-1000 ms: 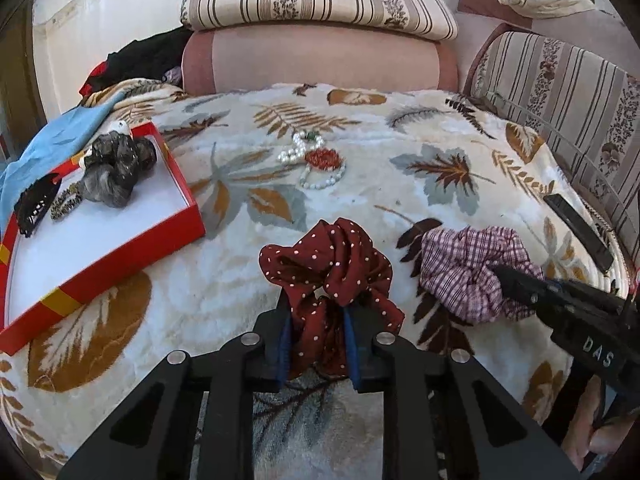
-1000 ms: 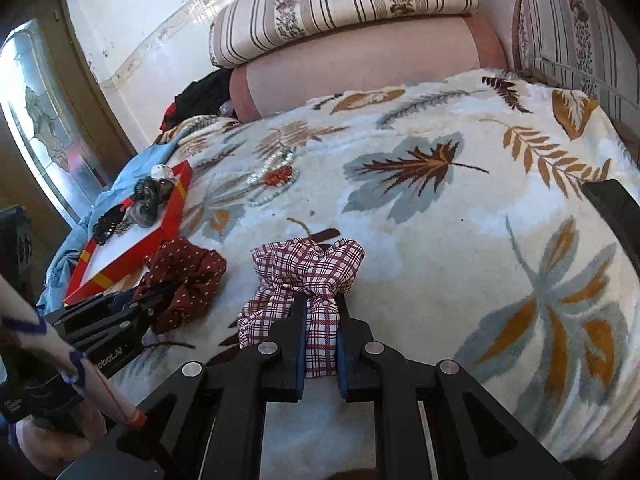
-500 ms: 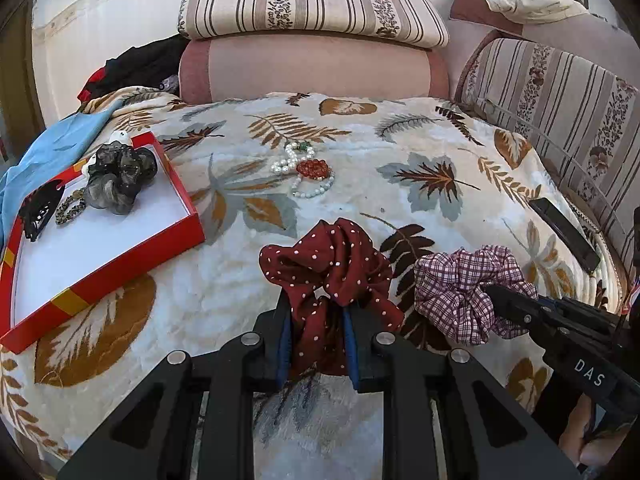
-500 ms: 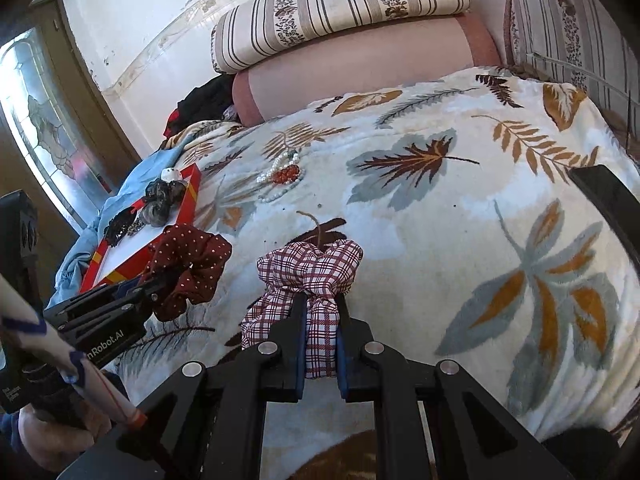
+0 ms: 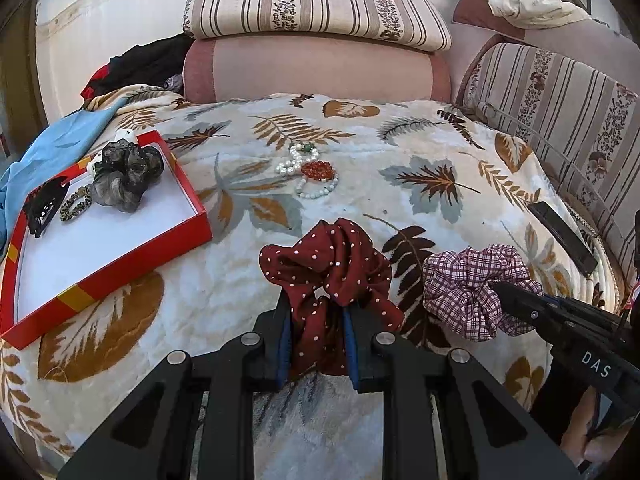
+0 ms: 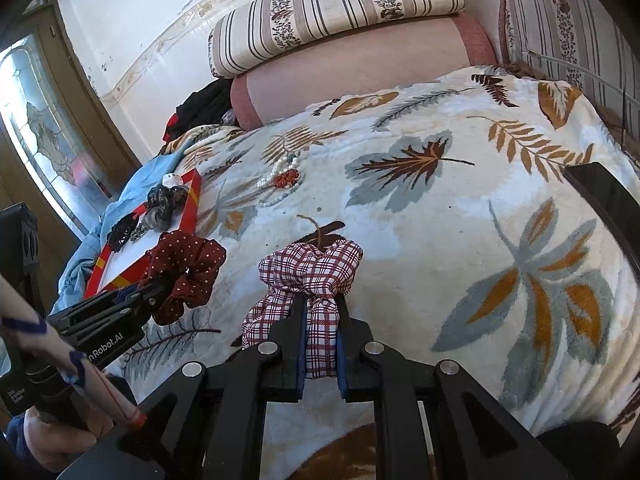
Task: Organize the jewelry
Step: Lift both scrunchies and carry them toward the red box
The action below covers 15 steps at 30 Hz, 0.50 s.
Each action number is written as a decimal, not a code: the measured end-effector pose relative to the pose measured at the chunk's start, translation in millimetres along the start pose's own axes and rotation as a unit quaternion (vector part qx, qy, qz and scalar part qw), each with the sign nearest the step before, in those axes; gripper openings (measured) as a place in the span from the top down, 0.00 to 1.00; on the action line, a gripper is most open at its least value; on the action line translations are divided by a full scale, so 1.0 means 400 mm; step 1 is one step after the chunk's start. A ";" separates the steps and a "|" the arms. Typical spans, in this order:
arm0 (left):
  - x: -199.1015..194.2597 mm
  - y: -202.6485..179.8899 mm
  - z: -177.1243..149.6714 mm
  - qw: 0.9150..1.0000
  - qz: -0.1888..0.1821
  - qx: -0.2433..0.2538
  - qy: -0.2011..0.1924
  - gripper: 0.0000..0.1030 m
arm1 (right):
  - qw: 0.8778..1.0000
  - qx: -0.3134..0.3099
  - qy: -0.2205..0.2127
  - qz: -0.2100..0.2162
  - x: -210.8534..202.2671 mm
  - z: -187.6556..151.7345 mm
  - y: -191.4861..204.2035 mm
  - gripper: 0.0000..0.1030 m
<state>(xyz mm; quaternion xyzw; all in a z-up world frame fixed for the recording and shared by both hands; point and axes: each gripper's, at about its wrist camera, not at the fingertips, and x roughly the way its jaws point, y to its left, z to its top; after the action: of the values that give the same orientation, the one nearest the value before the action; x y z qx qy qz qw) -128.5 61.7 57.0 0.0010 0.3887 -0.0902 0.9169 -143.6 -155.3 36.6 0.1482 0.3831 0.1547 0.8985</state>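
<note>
My left gripper is shut on a dark red polka-dot scrunchie and holds it above the leaf-patterned blanket. My right gripper is shut on a red-and-white checked scrunchie, which also shows in the left wrist view. The red scrunchie also shows in the right wrist view. A red tray with a white floor lies to the left; it holds a black-grey scrunchie, a beaded bracelet and a black hair clip. Pearl and red bead bracelets lie further back on the blanket.
A black phone lies at the blanket's right edge, by the striped sofa back. A pink bolster with a striped cushion on top stands at the back. Blue cloth lies behind the tray.
Both grippers have lifted and drawn back a little with their scrunchies held; more of the blanket and sofa shows. The tray and beads have not moved.
</note>
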 end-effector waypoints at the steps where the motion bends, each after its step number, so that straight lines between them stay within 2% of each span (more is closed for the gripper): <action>1: -0.001 0.002 -0.001 1.000 0.000 -0.001 0.000 0.80 | 1.000 0.001 0.001 0.001 0.000 0.000 -0.001 0.88; 15: -0.011 0.019 -0.001 1.000 0.000 -0.010 -0.002 0.80 | 1.000 0.003 0.006 0.003 0.000 0.001 0.011 0.88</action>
<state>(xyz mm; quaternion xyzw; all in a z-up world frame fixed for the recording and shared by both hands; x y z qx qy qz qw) -130.4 70.1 59.4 -0.0077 0.3881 -0.0861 0.9176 -144.0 -151.2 38.8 0.1509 0.3884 0.1571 0.8954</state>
